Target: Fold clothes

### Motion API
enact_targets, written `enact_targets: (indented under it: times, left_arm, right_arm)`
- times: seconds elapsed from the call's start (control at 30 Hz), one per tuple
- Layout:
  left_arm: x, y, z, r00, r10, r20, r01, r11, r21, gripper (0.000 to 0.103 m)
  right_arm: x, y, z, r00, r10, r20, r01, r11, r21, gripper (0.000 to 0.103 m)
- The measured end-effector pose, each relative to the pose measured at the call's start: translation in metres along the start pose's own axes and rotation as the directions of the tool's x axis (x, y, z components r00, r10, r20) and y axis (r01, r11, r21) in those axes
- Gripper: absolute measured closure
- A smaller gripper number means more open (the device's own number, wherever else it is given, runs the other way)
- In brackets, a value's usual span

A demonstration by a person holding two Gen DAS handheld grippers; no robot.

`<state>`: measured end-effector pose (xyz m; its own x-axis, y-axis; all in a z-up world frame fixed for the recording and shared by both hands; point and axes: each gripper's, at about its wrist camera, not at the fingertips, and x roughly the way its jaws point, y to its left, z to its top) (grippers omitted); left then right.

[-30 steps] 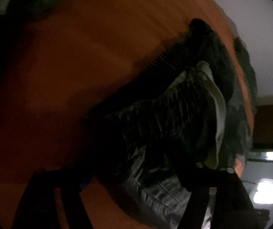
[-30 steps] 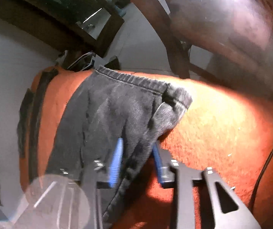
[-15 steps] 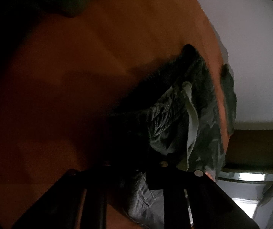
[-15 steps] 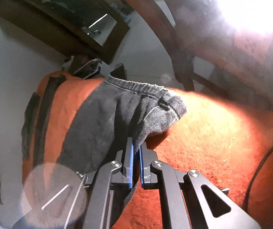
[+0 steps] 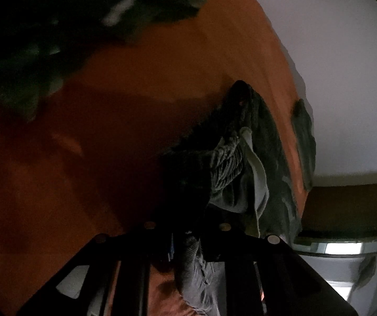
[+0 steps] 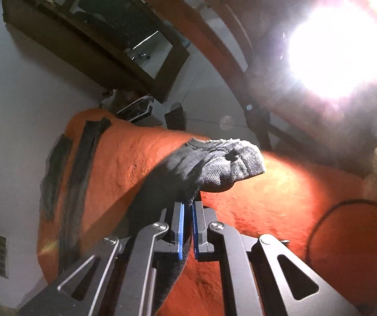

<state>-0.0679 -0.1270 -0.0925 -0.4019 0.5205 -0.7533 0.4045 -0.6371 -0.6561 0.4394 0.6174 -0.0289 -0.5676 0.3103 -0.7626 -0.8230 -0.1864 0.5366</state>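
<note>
nearest to us in the right wrist view, our right claw (image 6: 187, 223) has its two blue pads (image 6: 180, 230) pressed together on a fold of the dark grey jeans (image 6: 222, 166). the cloth comes out from between the pads and rises just above and ahead of the tips, where a bunched corner with a stitched hem sticks out to the right. the rest of the jeans hangs down to the left of the claw, in shadow. under it all lies the orange blanket (image 6: 125, 158), with dark stripes along its far left edge. beyond that we see a white wall, a dark wooden cabinet (image 6: 88, 39) and a glaring lamp (image 6: 338, 50) at the upper right.

in the dim left wrist view, our left claw (image 5: 185, 245) is closed on another part of the jeans (image 5: 227, 168), the cloth pinched between the fingers and trailing down below them. ahead of the tips the jeans pile up in ridges, with a pale lining showing. further off, a dark green garment (image 5: 96, 13) lies on the blanket (image 5: 135, 105).
</note>
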Motion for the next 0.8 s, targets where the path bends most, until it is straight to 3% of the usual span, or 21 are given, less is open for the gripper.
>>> enact_targets:
  times: [0.07,0.23,0.37,0.47,0.7,0.8]
  left_arm:
    - [-0.015,0.013,-0.010,1.000,-0.011,-0.006,0.011,1.000,-0.029,0.089]
    - [-0.001,0.016,-0.008,0.997,-0.027,-0.074,0.018,0.992,-0.121,0.088]
    - [0.001,-0.022,0.005,0.996,-0.036,-0.082,0.027,0.993,-0.113,0.088]
    - [-0.003,-0.059,0.015,0.999,-0.021,-0.036,0.020,0.999,-0.048,0.088]
    - [-0.011,-0.085,0.027,1.000,-0.019,-0.020,0.018,0.999,-0.047,0.088]
    - [-0.002,-0.100,0.037,1.000,-0.016,-0.013,0.015,0.995,-0.099,0.088]
  right_arm:
    - [-0.013,0.001,0.007,1.000,0.003,0.002,-0.003,1.000,-0.004,0.099]
    - [-0.003,0.049,0.029,1.000,0.007,0.007,-0.006,0.989,-0.151,0.099]
    - [0.008,0.126,0.054,0.998,0.057,0.015,-0.050,0.954,-0.295,0.099]
    - [0.017,0.192,0.074,0.995,0.092,0.039,-0.069,0.915,-0.398,0.099]
    - [0.035,0.262,0.101,0.986,0.159,0.057,-0.116,0.883,-0.454,0.099]
    - [0.053,0.292,0.111,0.984,0.170,0.059,-0.120,0.867,-0.484,0.099]
